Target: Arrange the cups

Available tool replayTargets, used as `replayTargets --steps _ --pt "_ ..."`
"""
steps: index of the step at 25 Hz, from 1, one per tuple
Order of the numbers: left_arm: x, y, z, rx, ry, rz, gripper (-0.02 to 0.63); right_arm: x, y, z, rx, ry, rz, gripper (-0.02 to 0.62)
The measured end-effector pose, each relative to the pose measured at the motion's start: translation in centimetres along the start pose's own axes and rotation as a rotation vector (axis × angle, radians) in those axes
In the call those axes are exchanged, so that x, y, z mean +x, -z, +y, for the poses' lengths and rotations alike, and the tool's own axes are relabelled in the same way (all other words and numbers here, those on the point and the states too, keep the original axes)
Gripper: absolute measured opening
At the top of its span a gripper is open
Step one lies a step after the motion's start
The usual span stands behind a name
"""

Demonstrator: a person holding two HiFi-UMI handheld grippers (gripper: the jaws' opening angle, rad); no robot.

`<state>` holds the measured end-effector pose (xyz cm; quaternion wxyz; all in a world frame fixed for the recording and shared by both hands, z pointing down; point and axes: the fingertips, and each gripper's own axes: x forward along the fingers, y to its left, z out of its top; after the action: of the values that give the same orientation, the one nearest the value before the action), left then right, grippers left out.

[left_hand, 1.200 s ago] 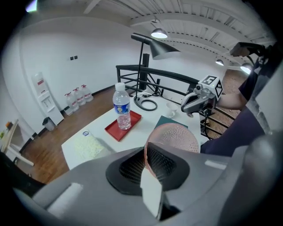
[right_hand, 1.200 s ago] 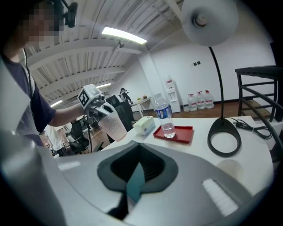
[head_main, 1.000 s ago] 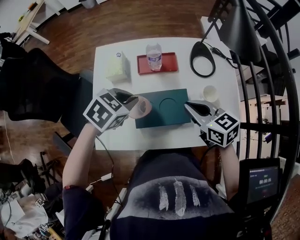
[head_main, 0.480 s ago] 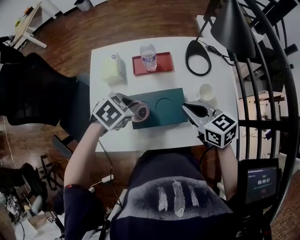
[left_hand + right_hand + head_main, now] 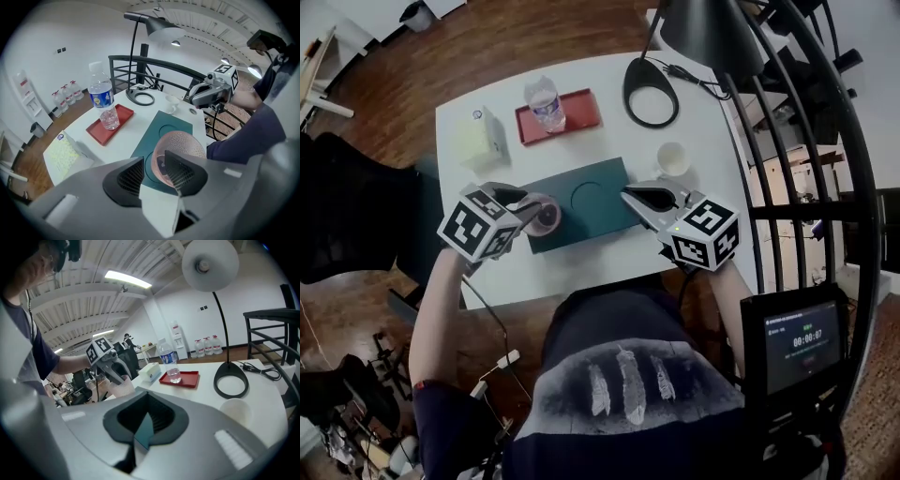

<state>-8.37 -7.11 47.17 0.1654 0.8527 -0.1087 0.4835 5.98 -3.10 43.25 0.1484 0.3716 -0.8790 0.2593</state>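
A pink textured cup [image 5: 547, 215] [image 5: 183, 142] stands on the left end of the dark green mat [image 5: 602, 212]. My left gripper [image 5: 529, 215] [image 5: 154, 171] is over it, and its jaws are opening. The cup's wall is between them with a gap to the outer pad, so neither pad presses on it. The mat's round recess [image 5: 589, 195] beside the cup is bare. A white cup [image 5: 672, 159] [image 5: 236, 411] stands on the table right of the mat. My right gripper [image 5: 631, 197] [image 5: 145, 420] is shut and holds nothing, its tips at the mat's right edge.
On the white table [image 5: 694, 117], a red tray [image 5: 578, 114] at the back holds a water bottle [image 5: 545, 100]. A tissue box [image 5: 480, 141] sits at the back left. A lamp's ring base [image 5: 650, 80] is at the back right. A black railing [image 5: 797, 187] runs along the right side.
The left gripper came down with the pink cup and set it on the mat's left end, then its jaws parted. The right gripper stayed shut in place.
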Motion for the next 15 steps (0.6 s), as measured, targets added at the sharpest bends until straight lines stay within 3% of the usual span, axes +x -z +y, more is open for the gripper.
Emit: replayTargets --steps 7,15 --pt "-2.0 -0.4 1.0 -0.061 -0.016 -0.070 0.179 -0.7 0.2 -0.5 0.023 0.015 0.003 0.003" --pt "-1.7 -0.4 -0.2 -0.078 0.031 -0.072 0.179 -0.3 -0.4 -0.7 0.010 0.008 0.017 0.003"
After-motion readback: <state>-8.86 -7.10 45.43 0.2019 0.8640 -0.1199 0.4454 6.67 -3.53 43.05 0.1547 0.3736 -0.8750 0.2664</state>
